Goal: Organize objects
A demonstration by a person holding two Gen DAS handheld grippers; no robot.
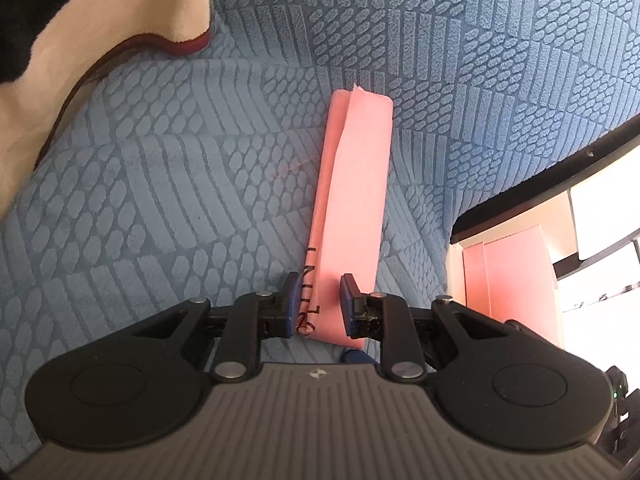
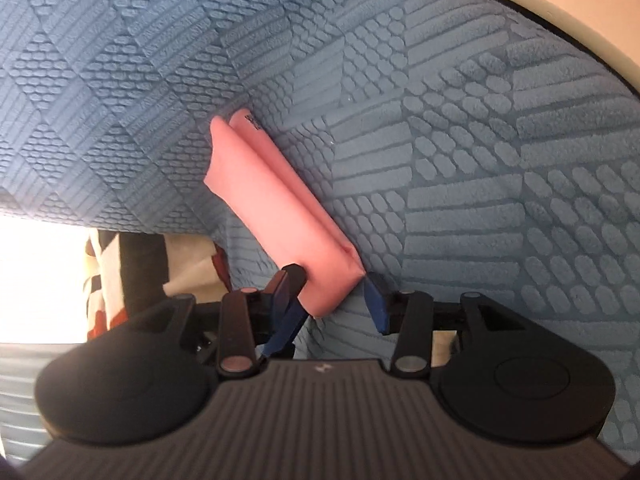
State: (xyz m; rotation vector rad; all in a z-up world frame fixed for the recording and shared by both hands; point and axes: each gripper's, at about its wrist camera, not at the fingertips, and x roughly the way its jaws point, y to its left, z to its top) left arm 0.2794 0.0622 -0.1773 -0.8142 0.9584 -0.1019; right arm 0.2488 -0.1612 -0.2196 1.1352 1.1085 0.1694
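Observation:
In the left wrist view a long pink folded strip (image 1: 352, 184) lies on a blue textured bedcover (image 1: 160, 200) and runs away from me. Black writing marks its near end. My left gripper (image 1: 320, 304) is shut on that near end, with a blue pad pressed on each side. In the right wrist view a pink folded strip (image 2: 272, 200) lies slanted on the bedcover (image 2: 480, 200), with writing at its far end. My right gripper (image 2: 336, 284) stands open around the near end, its fingers flanking the strip without squeezing it. Neither gripper shows in the other's view.
A cream cloth with a dark red hem (image 1: 120, 20) lies at the upper left. Past the bed's black edge (image 1: 560, 176) on the right is an open box holding pink sheets (image 1: 512, 280). A red, black and white patterned cloth (image 2: 104, 280) hangs below the bedcover.

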